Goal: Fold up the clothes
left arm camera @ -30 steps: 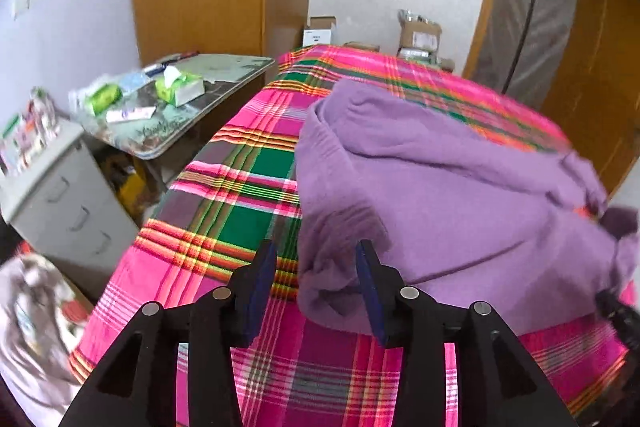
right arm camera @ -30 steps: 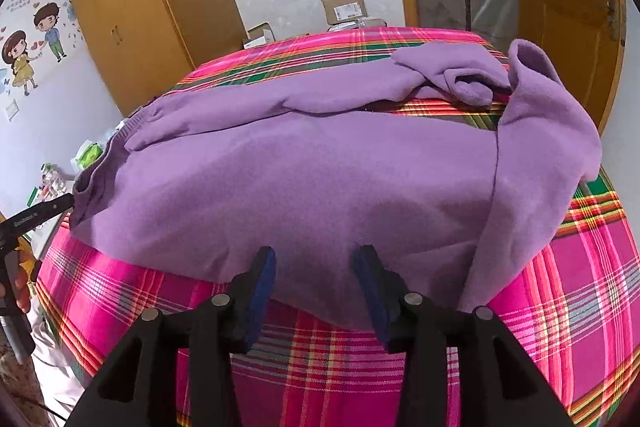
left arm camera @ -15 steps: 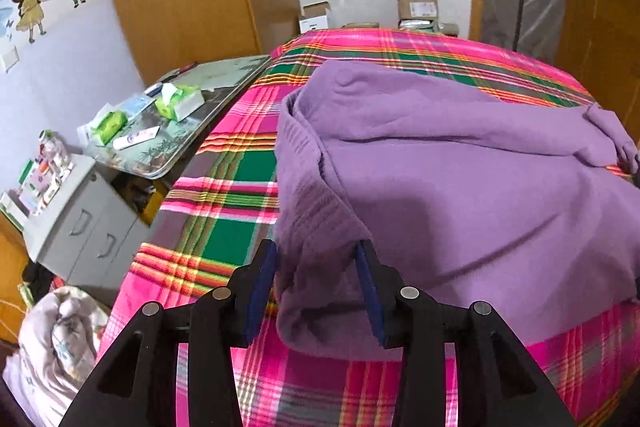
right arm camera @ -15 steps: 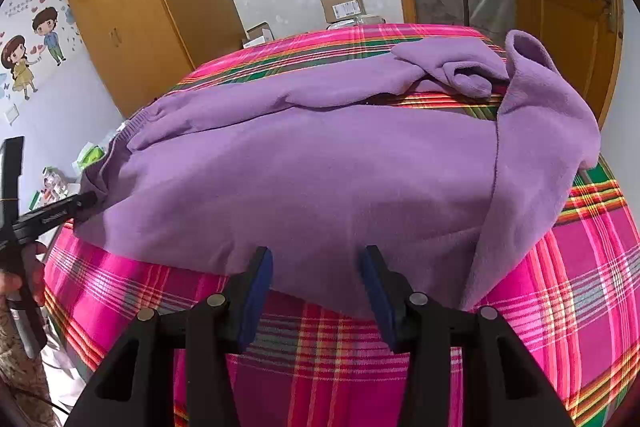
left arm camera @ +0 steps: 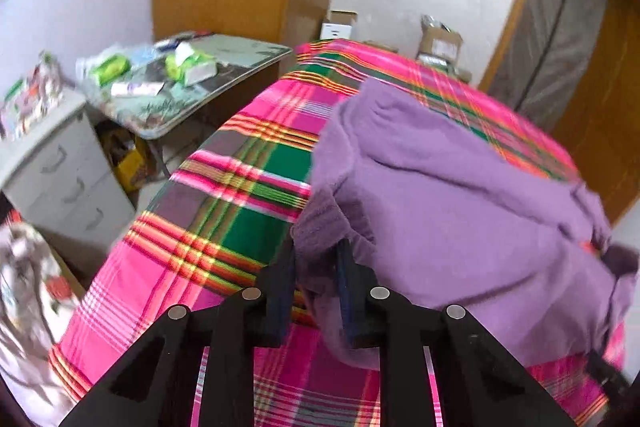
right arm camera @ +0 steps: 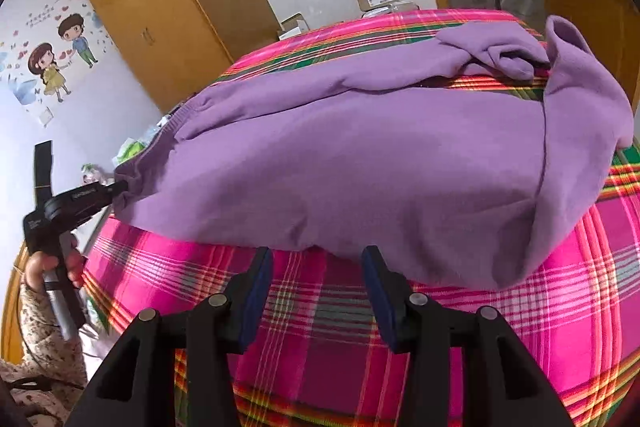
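Two grippers meet the purple sweater [right arm camera: 360, 155], spread on the plaid bed cover [right arm camera: 320, 327]. The left gripper [left arm camera: 316, 267], angled downward, has just closed on its ribbed hem corner. The right gripper [right arm camera: 318, 291], jaws apart and empty, hovers just before its near edge.

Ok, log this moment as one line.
left gripper: just closed on purple sweatshirt hem corner | right gripper: open, short of hem | plaid cloth: underneath

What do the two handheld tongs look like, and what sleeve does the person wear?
Both tongs are matte black plastic with triangular cut-outs, round silver pins and dark blue pads: the left tongs and the right tongs. In the right wrist view, the left tongs' black body bears small pale lettering above a grey handle. The sleeve is beige with small dark flecks.
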The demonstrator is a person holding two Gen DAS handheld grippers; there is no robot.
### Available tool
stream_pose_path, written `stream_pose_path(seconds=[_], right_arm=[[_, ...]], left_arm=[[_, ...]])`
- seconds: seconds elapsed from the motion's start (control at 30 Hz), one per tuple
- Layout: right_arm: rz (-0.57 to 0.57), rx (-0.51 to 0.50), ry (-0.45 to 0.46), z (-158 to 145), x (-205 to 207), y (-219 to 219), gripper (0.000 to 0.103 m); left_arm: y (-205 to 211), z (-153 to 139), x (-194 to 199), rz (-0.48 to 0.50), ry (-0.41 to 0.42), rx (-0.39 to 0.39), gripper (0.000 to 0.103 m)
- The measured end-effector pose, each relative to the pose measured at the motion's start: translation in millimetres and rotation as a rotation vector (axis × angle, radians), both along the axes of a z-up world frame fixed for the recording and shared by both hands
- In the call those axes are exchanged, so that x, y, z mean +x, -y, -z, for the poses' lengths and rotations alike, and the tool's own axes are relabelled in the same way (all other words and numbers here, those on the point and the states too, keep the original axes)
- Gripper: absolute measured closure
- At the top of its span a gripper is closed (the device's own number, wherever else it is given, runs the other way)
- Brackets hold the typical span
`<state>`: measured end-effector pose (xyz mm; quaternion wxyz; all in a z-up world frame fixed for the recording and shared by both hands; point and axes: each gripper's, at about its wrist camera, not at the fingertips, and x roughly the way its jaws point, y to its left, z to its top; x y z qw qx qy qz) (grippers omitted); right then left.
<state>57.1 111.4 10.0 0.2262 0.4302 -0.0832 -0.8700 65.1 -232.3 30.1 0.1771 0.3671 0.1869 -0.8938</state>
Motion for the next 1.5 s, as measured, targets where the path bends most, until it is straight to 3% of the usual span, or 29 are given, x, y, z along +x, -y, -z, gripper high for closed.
stream_pose_path(seconds=[0.2, 0.37, 0.5, 0.57, 0.87, 0.97, 1.03, 1.07, 1.13, 1.2, 1.3, 1.5], right_arm=[[0.014, -0.046, 0.051, 6.1, -10.3, 1.1, 0.056], [0.019, -0.1, 0.084, 8.1, -15.9, 3.3, 0.055], [0.03, -0.099, 0.079, 8.4, -19.7, 7.6, 0.055], [0.038, -0.101, 0.077, 8.6, -22.2, 9.7, 0.055], [0.148, -0.057, 0.073, 8.1, -35.3, 19.6, 0.058], [0.192, -0.051, 0.076, 10.2, -38.3, 15.8, 0.082], [0.21, -0.059, 0.086, 11.8, -41.6, 12.6, 0.087], [0.212, -0.063, 0.089, 12.4, -42.8, 11.5, 0.091], [0.208, -0.063, 0.091, 12.7, -43.5, 10.4, 0.095], [0.203, -0.068, 0.09, 12.6, -43.3, 9.3, 0.097], [0.192, -0.076, 0.079, 10.8, -40.6, 8.8, 0.098], [0.178, -0.103, 0.064, 4.3, -34.7, 3.6, 0.099]], left_arm=[[26.9, 0.1, 17.7, -0.111, -0.02, 0.02, 0.085], [41.3, 7.8, 28.1, -0.118, -0.016, 0.12, 0.083], [50.2, 19.8, 26.5, -0.1, -0.008, 0.266, 0.064], [52.1, 24.6, 23.6, -0.092, -0.011, 0.32, 0.063], [61.6, 30.5, 7.5, -0.153, -0.008, 0.349, 0.063], [63.8, 31.5, 6.8, -0.156, -0.016, 0.352, 0.063], [65.5, 30.8, 7.3, -0.164, -0.018, 0.354, 0.063], [66.3, 30.7, 6.5, -0.167, -0.017, 0.353, 0.065], [67.6, 30.8, 6.4, -0.178, -0.024, 0.349, 0.084], [67.5, 29.4, 9.1, -0.194, -0.038, 0.342, 0.095], [67.5, 24.4, 14.3, -0.209, -0.069, 0.318, 0.101], [69.4, 18.3, 22.1, -0.21, -0.098, 0.315, 0.101]])
